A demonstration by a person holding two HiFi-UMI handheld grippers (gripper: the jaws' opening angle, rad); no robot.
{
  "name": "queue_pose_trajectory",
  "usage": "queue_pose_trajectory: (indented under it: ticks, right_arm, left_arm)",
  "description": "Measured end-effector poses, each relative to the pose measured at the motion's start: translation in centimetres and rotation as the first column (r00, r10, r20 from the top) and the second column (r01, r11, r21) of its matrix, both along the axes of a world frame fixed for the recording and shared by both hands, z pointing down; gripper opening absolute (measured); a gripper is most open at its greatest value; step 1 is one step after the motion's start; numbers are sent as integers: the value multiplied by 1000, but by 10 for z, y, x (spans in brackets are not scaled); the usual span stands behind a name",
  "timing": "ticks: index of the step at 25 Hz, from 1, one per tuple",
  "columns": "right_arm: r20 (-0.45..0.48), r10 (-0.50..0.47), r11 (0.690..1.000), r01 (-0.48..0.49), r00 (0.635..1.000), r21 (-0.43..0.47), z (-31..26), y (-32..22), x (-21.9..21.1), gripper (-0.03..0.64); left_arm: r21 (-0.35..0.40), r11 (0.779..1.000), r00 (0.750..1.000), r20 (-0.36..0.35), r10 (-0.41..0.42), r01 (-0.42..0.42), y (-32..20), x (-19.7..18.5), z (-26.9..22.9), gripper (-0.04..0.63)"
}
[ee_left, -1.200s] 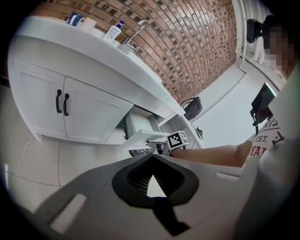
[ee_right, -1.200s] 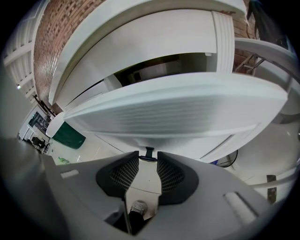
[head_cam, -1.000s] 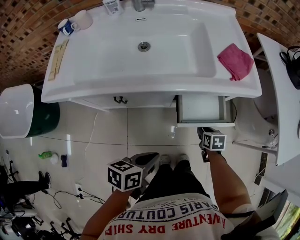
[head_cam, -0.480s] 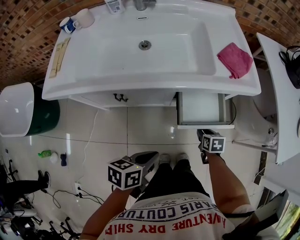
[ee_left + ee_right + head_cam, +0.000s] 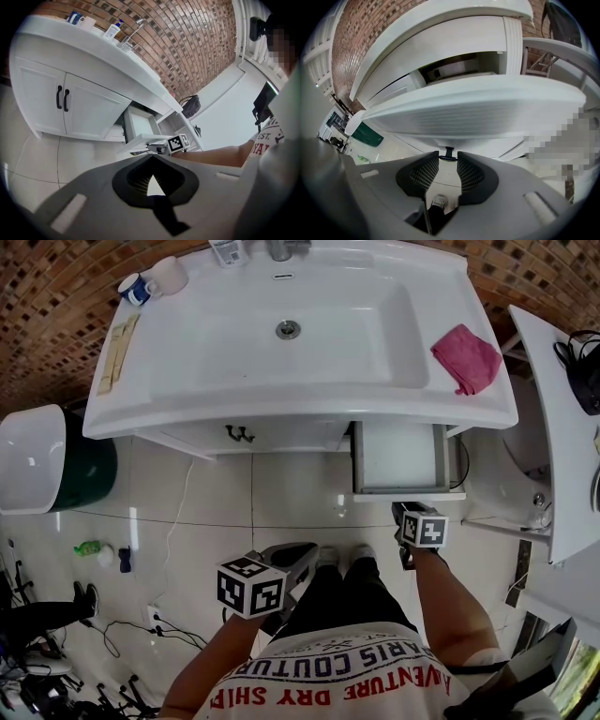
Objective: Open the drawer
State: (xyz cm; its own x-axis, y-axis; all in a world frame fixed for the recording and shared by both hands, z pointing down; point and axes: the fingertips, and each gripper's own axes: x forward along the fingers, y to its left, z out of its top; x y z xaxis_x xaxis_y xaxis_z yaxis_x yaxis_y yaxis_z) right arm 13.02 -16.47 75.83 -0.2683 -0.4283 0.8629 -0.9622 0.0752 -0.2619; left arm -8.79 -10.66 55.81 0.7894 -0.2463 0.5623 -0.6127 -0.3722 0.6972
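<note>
Drawer [image 5: 398, 457] looks rigid and should slide lightly; my right hand-held gripper [image 5: 447, 155] clamps its small black handle [image 5: 449, 151], the natural hold.

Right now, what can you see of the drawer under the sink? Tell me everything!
The drawer is white and looks like painted wood. It sits under the right end of the sink counter, pulled partway out, and the part of its inside that shows looks empty. Its front panel is wide and smooth, with one small dark handle. The right gripper has its fingers closed on that handle.
</note>
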Motion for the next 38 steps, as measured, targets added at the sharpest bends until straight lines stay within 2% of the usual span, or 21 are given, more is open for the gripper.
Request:
queue_pose_trajectory:
  ticks: [8, 13, 17, 20, 24, 25, 27, 30, 32, 33, 35, 38]
  right_arm:
    - [-10, -38, 999, 37, 999, -35, 2, -1, -3, 139]
    - [9, -50, 998, 50, 999, -46, -1, 3, -5, 213]
    - [19, -74, 996, 75, 997, -49, -15, 11, -2, 218]
    - [27, -91, 994, 92, 996, -59, -33, 28, 5, 211]
    - [113, -94, 993, 101, 989, -63, -67, 58, -4, 119]
    - [150, -98, 993, 107, 984, -52, -79, 66, -12, 86]
    - [221, -120, 992, 126, 968, -15, -107, 82, -27, 91]
    - [318, -169, 986, 163, 933, 46, -152, 114, -49, 35]
    - [383, -206, 979, 186, 901, 88, -180, 135, -58, 47]
    - [412, -226, 974, 195, 883, 117, -194, 145, -60, 60]
    - [456, -263, 962, 198, 850, 187, -221, 166, -58, 38]
    - [469, -306, 944, 198, 829, 266, -254, 213, -38, 12]
  left_arm:
    - [-1, 1000, 1000, -17, 5, -5, -1, -5, -1, -7]
    - [2, 1000, 999, -37, 26, -26, -2, -3, -3, -6]
    - [-5, 999, 999, -43, 33, -33, -2, -5, -3, -6]
    - [-9, 999, 998, -50, 47, -47, -2, -4, -2, -8]
    - [3, 998, 996, -64, 66, -66, -2, 0, -9, -7]
    - [11, 998, 995, -72, 68, -67, -2, 2, -13, -7]
    - [32, 997, 993, -90, 77, -74, 2, 9, -23, -7]
    - [57, 994, 991, -91, 99, -94, 19, 19, -31, -6]
    - [69, 993, 991, -85, 99, -93, 37, 26, -36, -7]
    - [78, 993, 992, -83, 98, -91, 48, 31, -40, -8]
    - [104, 990, 992, -70, 100, -93, 73, 44, -48, -6]
    - [142, 986, 994, -52, 91, -83, 126, 69, -64, -6]
